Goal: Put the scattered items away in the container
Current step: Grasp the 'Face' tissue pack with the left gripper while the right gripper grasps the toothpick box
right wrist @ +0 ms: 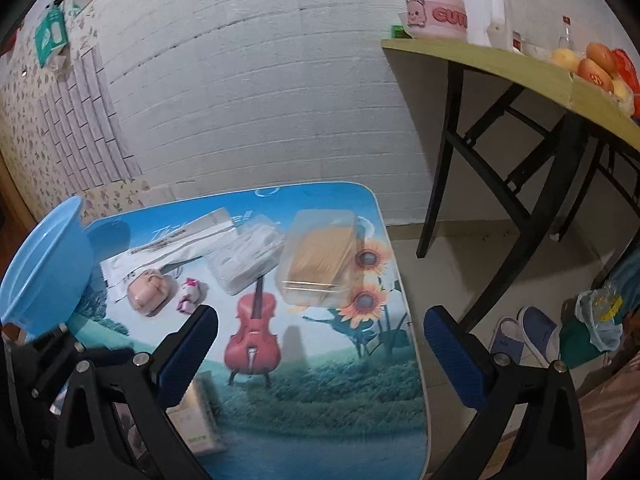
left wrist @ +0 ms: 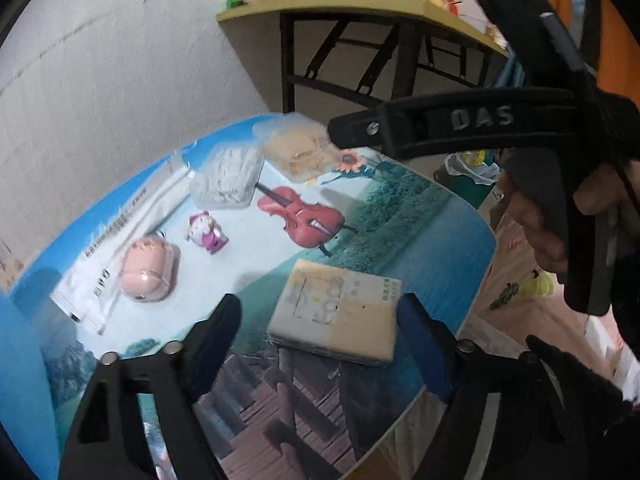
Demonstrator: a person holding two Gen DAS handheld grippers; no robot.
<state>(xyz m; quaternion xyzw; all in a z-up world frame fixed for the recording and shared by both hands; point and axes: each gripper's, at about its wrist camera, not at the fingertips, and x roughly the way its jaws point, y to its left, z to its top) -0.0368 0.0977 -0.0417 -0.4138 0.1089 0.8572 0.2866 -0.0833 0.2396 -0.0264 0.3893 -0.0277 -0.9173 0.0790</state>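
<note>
A low table [left wrist: 400, 208] with a violin picture carries the scattered items. A tissue pack [left wrist: 338, 312] lies just ahead of my open, empty left gripper [left wrist: 320, 332]. Beyond are a pink case [left wrist: 146, 274], a small pink-and-white toy figure [left wrist: 208, 232], a white flat packet [left wrist: 120, 240], a clear box of cotton swabs [left wrist: 228, 178] and a clear box of tan sticks [left wrist: 300, 148]. The blue basin [right wrist: 40, 276] stands at the table's left edge. My right gripper [right wrist: 320, 344] is open and empty above the table; it also shows in the left wrist view [left wrist: 460, 124].
A folding table [right wrist: 520, 72] with a pink pot, a white kettle and fruit stands to the right against the white brick wall. Slippers [right wrist: 524, 336] and a bagged bin [right wrist: 592, 328] lie on the floor to the right of the low table.
</note>
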